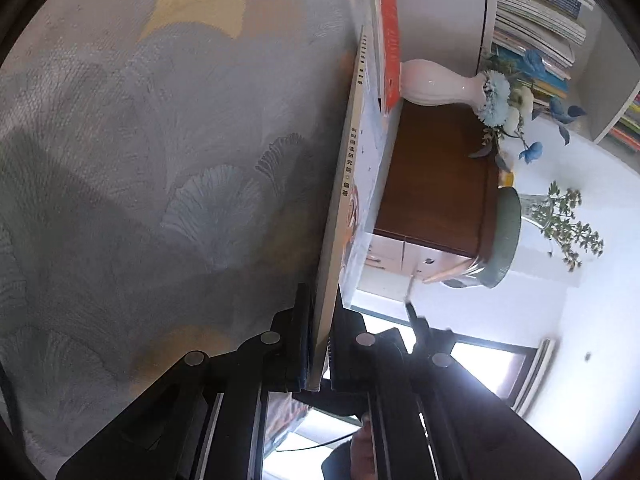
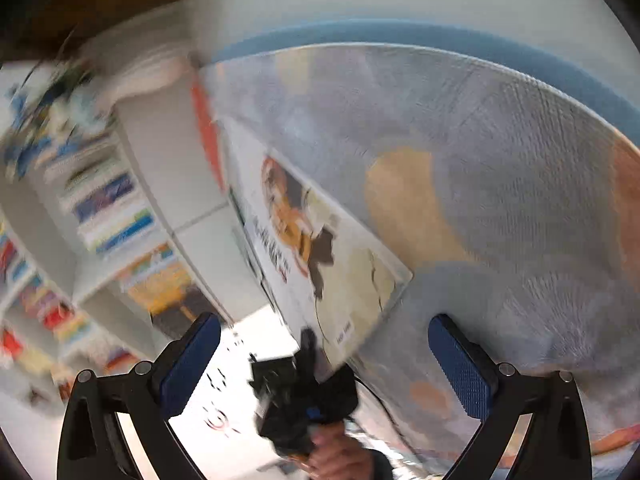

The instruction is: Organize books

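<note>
Nearest the lens in the left wrist view: your left gripper (image 1: 320, 344), jaws clamped on a thin book (image 1: 348, 184) at its lower end. Both pads press flat on the covers; the spine faces the camera w/ printed characters running along it. Book stands on edge, just off the patterned tablecloth (image 1: 160, 160), which fills the left half of that view. Whether the book's far end touches the cloth can't be told.

Beyond the held book, an orange-red book (image 1: 390, 40) lies at the table's far edge. Behind it: a white vase (image 1: 436, 86) w/ blue flowers (image 1: 496, 98) on a brown cabinet (image 1: 436, 184), plus a green-rimmed glass vase (image 1: 506, 236) w/ small sprigs. Bookshelf (image 1: 536, 4) w/ stacked books sits at upper right of the view.

Right wrist view is motion-blurred. Your right gripper (image 2: 324, 360) stands fully open, blue pads spread wide, nothing between them. Ahead of it you see the same book (image 2: 320, 240), illustrated cover toward the camera, w/ the left gripper (image 2: 308, 364) pinching its near corner and a hand (image 2: 332, 456) below it. Right gripper is near the book but not touching. White shelf unit (image 2: 168, 160) w/ coloured book spines sits to the left in this view; tablecloth (image 2: 500, 200) covers the right.
</note>
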Available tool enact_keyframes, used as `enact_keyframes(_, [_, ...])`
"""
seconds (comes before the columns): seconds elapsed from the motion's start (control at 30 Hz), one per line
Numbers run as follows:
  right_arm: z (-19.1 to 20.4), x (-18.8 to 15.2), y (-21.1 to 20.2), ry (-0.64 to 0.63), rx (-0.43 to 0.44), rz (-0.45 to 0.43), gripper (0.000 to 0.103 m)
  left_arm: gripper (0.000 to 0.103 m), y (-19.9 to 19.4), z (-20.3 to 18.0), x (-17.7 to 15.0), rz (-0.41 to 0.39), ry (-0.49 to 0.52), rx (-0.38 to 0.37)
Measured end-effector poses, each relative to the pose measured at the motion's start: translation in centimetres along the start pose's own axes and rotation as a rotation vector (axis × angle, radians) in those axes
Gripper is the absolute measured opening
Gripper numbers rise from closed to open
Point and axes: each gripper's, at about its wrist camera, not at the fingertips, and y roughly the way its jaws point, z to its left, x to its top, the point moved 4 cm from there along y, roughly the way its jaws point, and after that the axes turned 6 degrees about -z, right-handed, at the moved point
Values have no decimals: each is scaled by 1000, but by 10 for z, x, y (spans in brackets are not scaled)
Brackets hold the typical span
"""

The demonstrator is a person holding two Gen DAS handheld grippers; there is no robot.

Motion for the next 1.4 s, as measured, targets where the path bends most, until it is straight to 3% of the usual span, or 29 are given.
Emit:
enact_keyframes(0.17, [0,6,7,87,17,-44,103,4,-1,-1,-3,13,-27,-24])
enact_keyframes(0.47, [16,4,30,107,61,-82,101,4,1,1,0,29,-68,-40])
enact_keyframes(0.5, [17,4,34,116,78,-80,97,5,1,2,1,25,-79,-50])
enact_keyframes(0.53, [18,5,37,112,95,-68,75,5,0,4,3,20,-95,-63])
enact_keyframes(0.57, [16,5,42,108,97,-52,39,5,-1,4,4,20,-103,-68])
enact_keyframes(0.6, [12,4,45,113,78,-47,24,5,-1,4,5,23,-101,-62])
enact_keyframes(0.67, [4,3,47,134,98,-65,17,5,-1,3,5,23,-74,-53])
enact_keyframes(0.93, [38,-17,25,-134,106,-188,7,5,-8,-29,-2,15,112,-46])
enact_keyframes(1.07, [69,-43,11,-397,33,-262,5,6,-20,-48,-3,16,175,-58])
enact_keyframes(1.23, [78,-69,-2,-429,60,-317,5,6,-29,-48,-2,37,100,-128])
enact_keyframes(1.4, [89,-90,-8,-443,59,-341,5,7,-43,-61,-5,23,126,-154])
